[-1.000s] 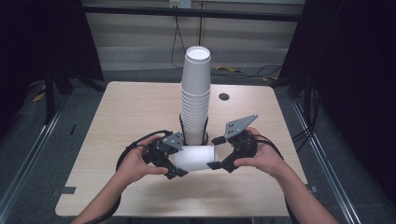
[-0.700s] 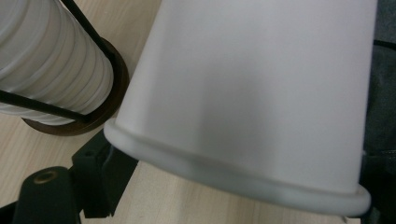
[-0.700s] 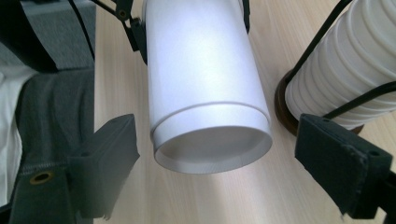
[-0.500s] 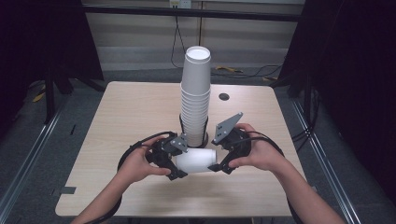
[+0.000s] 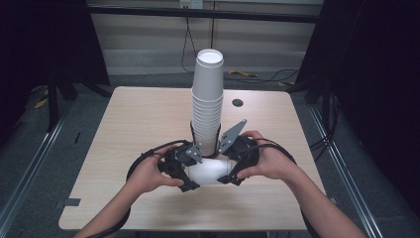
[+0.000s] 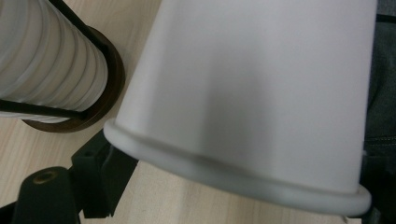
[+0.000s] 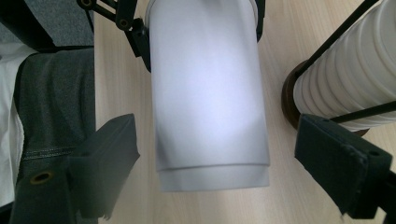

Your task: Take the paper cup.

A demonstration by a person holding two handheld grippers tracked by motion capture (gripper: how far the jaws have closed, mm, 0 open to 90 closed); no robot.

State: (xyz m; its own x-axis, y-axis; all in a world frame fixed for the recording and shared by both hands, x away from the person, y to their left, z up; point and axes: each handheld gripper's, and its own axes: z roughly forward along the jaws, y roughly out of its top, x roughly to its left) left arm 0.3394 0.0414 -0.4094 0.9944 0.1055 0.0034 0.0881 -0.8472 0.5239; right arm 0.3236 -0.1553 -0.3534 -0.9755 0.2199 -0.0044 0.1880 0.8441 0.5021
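Since a second ago, right gripper [image 5: 232, 174] drawn slightly back and up from the cup's base end, grey plate now tilted higher; left gripper [image 5: 187, 174] unmoved. Nearest the table's front edge, both forearms in from below, a hand on each gripper, cables looping out to either side. Between the two grippers, a single white paper cup [image 5: 208, 172] on its side, rim toward the left gripper, base toward the right. In the left gripper view, jaws nearly closed on the cup's rolled rim [image 6: 233, 175], the rim pinched close to the camera, cup wall stretching away above it. In the right gripper view, jaws spread wide, one black pad [image 7: 114, 144] on each side of the cup's base end [image 7: 212, 179], clear gaps to both sides, touching nothing; beyond the cup, the other gripper's dark linkage at the far rim. Just behind the cup, a tall stack of white paper cups [image 5: 207, 99], mouths down, standing upright in a dark round holder [image 7: 290, 100] with thin black rods running up its sides. Farther back, a small dark round hole [image 5: 237, 103] in the light wooden table [image 5: 124, 129], well apart from the stack.
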